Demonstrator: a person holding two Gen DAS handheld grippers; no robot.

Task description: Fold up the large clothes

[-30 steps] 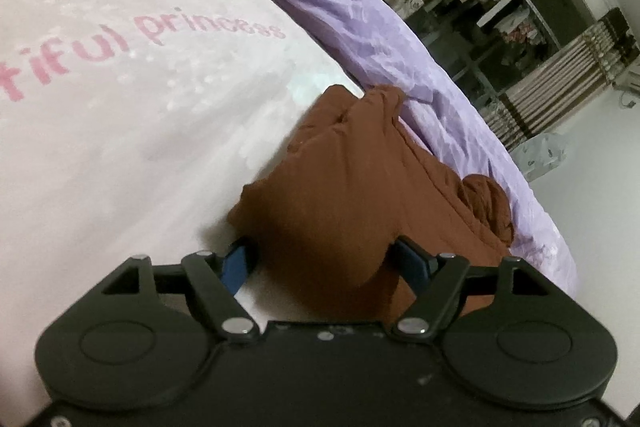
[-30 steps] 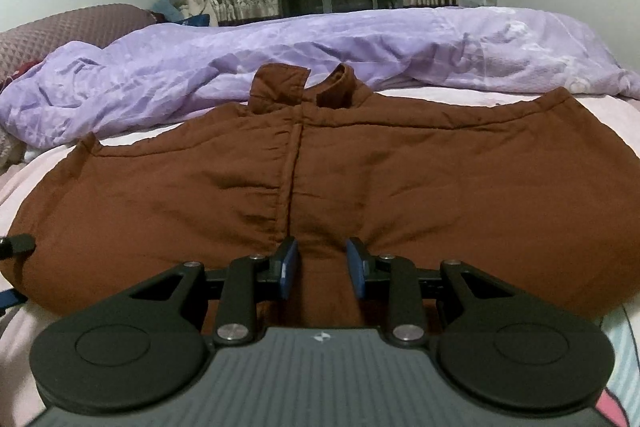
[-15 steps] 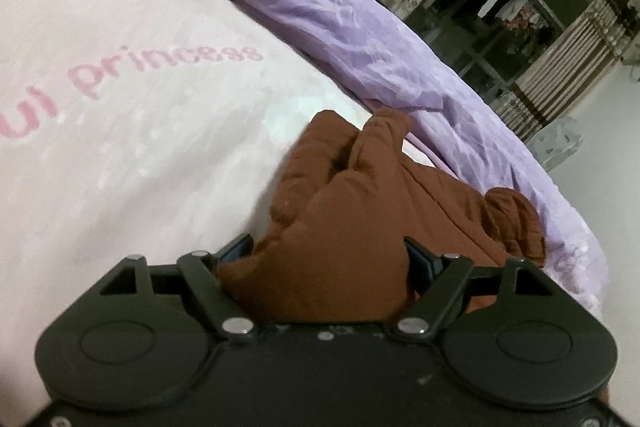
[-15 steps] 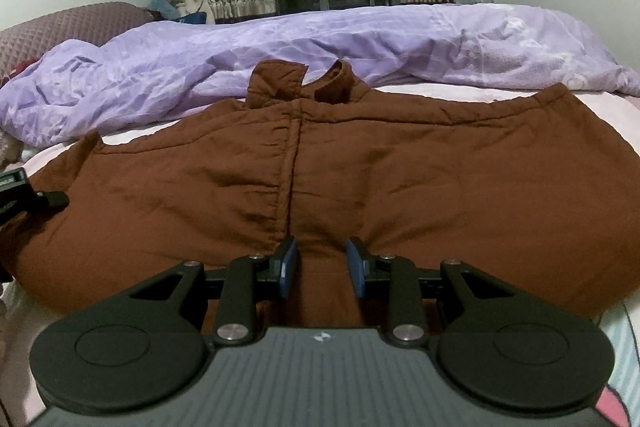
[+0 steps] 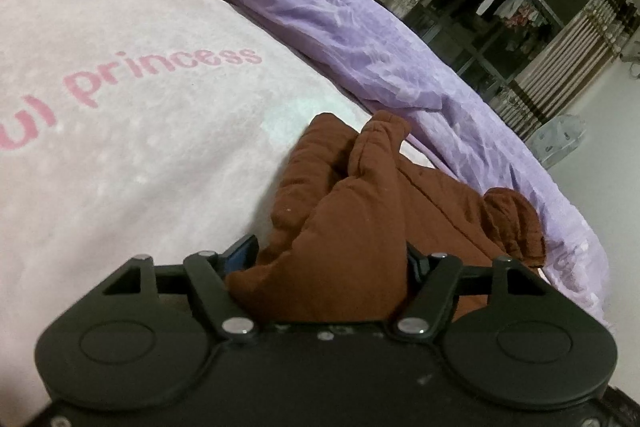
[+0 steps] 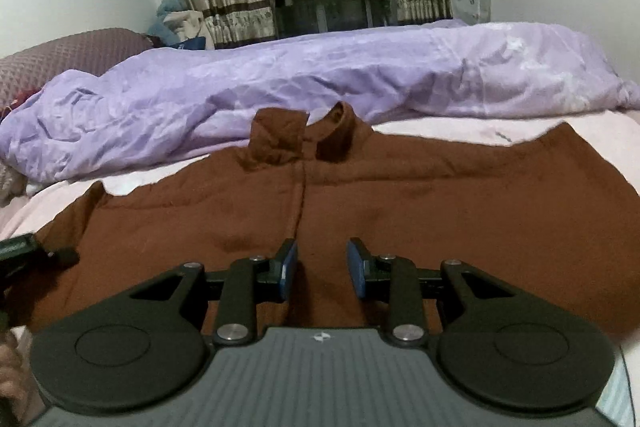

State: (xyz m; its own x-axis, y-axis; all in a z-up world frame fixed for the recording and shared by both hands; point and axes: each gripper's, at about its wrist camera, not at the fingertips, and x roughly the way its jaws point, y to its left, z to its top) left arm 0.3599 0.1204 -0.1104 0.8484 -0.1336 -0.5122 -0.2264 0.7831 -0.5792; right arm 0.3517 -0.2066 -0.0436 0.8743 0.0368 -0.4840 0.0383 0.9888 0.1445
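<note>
Left tongs [image 5: 326, 259] closing around brown jacket [image 6: 400, 195] sleeve.

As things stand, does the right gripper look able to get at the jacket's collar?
Probably yes. The right gripper hovers with jaws apart over the middle of the brown jacket, and the collar stands straight ahead with only flat jacket fabric between; the purple duvet lies behind it.

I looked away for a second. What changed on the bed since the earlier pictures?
The left gripper pushed onto the brown jacket's sleeve end, its jaws just closing around the bunched cloth. The right gripper rose slightly, jaws apart. The purple quilt stayed put.
</note>
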